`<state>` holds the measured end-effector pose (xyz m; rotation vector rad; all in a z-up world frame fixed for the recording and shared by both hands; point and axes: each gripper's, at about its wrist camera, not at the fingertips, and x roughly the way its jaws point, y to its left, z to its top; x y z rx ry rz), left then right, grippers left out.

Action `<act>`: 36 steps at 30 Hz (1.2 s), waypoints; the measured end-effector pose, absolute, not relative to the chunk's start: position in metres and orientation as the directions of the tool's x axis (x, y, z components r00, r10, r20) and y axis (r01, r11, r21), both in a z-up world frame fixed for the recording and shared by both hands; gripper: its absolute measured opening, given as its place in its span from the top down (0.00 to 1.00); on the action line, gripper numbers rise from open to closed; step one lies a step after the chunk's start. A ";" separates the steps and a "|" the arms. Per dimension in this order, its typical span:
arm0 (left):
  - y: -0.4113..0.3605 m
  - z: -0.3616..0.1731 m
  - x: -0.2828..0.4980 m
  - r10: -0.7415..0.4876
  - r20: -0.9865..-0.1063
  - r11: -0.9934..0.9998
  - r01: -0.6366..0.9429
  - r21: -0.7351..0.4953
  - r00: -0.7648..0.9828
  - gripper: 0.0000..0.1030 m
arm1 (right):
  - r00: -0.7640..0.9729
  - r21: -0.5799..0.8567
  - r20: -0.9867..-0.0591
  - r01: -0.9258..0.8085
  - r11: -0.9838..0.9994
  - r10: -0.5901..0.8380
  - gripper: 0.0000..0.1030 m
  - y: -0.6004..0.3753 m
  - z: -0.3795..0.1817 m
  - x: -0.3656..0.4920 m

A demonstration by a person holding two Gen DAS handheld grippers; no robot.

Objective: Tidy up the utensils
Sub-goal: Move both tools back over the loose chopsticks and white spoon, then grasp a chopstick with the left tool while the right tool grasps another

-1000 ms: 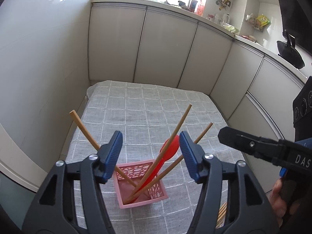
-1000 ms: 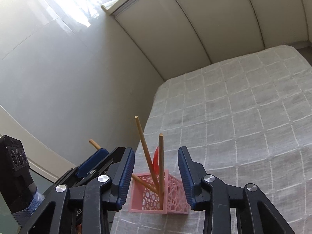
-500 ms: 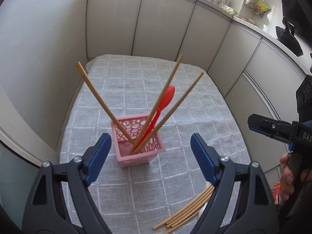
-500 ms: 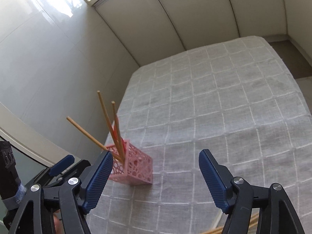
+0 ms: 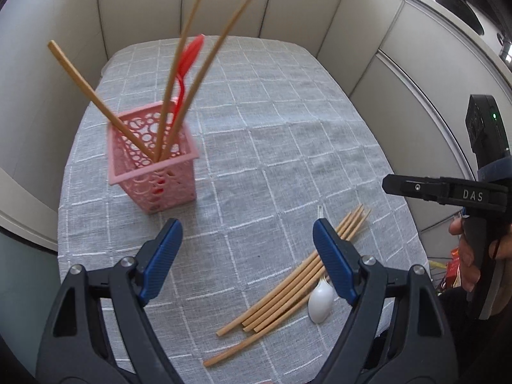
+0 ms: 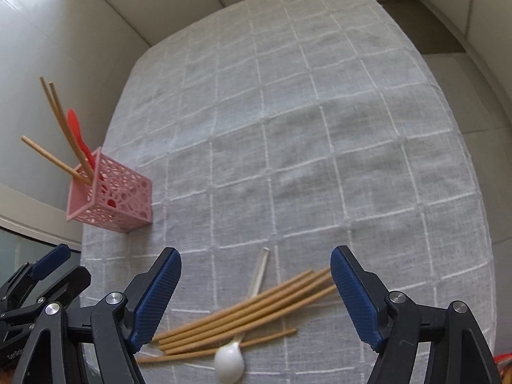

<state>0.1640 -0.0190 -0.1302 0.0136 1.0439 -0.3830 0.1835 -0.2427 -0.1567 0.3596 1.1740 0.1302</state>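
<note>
Both your grippers stand wide open and empty above the pile of chopsticks.

Your left gripper (image 5: 244,257) holds nothing between its blue pads; the pile (image 5: 294,275) lies just beside its right pad, a white spoon (image 5: 319,302) tucked under it. Your right gripper (image 6: 256,291) gapes over the same pile (image 6: 249,316), touching nothing. The pink basket (image 5: 153,166), well apart from the pile on the grey cloth (image 5: 272,128), holds three chopsticks and a red spoon (image 5: 188,60).
</note>
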 end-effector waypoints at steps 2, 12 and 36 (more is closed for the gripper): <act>-0.035 -0.138 0.160 -0.300 -0.858 0.924 0.352 -0.151 0.417 0.19 | 0.365 0.328 -0.892 0.115 0.938 0.267 0.21 -0.252 -0.166 0.180; -0.101 -0.181 0.165 -0.271 -0.915 0.874 0.475 -0.104 0.298 0.22 | 0.292 0.323 -0.924 0.260 0.910 0.245 0.21 -0.300 -0.192 0.171; -0.132 -0.228 0.203 -0.187 -0.954 0.917 0.390 -0.084 0.234 0.84 | 0.227 0.322 -0.936 0.251 0.913 0.267 0.21 -0.303 -0.207 0.176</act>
